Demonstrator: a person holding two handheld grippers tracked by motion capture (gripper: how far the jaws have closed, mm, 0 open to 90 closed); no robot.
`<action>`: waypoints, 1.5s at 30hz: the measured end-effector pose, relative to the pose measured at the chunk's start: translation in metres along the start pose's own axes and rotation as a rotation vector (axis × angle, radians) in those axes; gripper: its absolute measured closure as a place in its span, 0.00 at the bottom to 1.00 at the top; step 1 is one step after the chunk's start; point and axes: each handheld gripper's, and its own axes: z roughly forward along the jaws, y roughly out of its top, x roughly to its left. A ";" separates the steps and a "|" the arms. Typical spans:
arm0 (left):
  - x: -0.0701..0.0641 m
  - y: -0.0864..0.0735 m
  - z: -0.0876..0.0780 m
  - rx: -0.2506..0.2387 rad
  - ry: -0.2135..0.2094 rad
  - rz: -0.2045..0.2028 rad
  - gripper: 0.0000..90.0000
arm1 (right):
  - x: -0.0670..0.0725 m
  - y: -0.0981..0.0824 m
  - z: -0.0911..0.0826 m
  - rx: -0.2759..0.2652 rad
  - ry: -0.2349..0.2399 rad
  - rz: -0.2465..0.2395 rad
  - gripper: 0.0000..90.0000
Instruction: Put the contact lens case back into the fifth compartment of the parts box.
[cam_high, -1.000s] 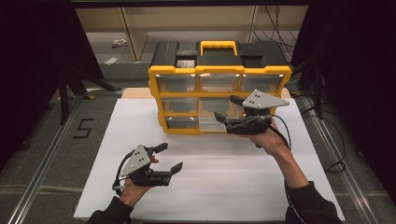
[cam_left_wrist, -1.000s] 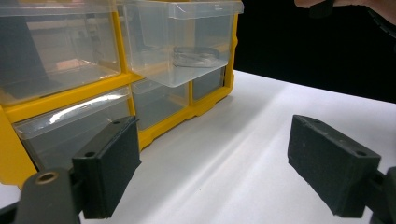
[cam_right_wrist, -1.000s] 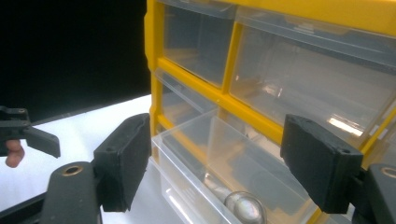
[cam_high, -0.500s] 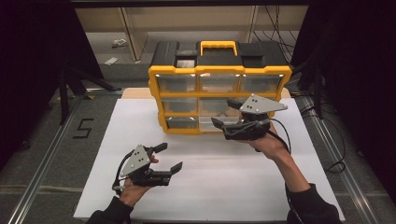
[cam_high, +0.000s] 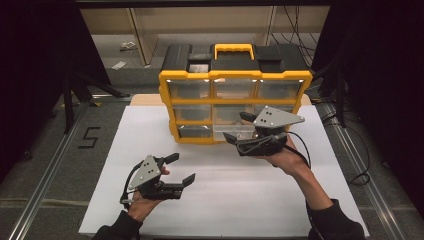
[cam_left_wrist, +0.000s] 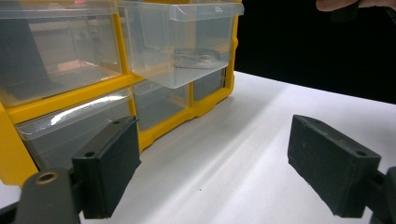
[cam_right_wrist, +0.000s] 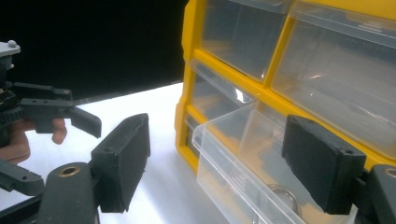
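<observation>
A yellow organiser box (cam_high: 235, 77) with clear drawers stands on a white sheet (cam_high: 235, 200). One clear drawer (cam_high: 234, 132) in its middle column is pulled out; in the left gripper view this drawer (cam_left_wrist: 180, 46) hangs above the bottom row. A small ring (cam_right_wrist: 286, 197) lies inside it. My right gripper (cam_high: 236, 126) hovers at the drawer's front, open, with its pads off the plastic. The right gripper view has the drawer (cam_right_wrist: 233, 154) between and beyond the spread jaws of the right gripper (cam_right_wrist: 223, 161). Near the front left, my left gripper (cam_high: 181, 167) is open and holds nothing.
A black "5" mark (cam_high: 89, 137) sits on the grey floor mat left of the sheet. Metal rails (cam_high: 47, 175) run along both sides. Cables (cam_high: 360, 170) trail at the right. Shelving stands behind the box.
My right gripper has drifted slightly lower in the picture and a little left, nearer the pulled-out drawer. The left gripper has stayed where it was.
</observation>
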 end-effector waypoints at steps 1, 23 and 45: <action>0.000 0.000 0.000 0.000 0.000 0.000 0.18 | 0.001 0.000 0.000 0.001 0.002 -0.002 0.27; 0.000 0.000 0.000 0.001 -0.001 -0.002 0.18 | 0.014 -0.011 -0.001 0.041 0.051 0.001 0.28; 0.000 0.000 0.000 -0.002 -0.001 -0.003 0.18 | 0.021 -0.027 0.011 0.098 0.080 0.013 0.28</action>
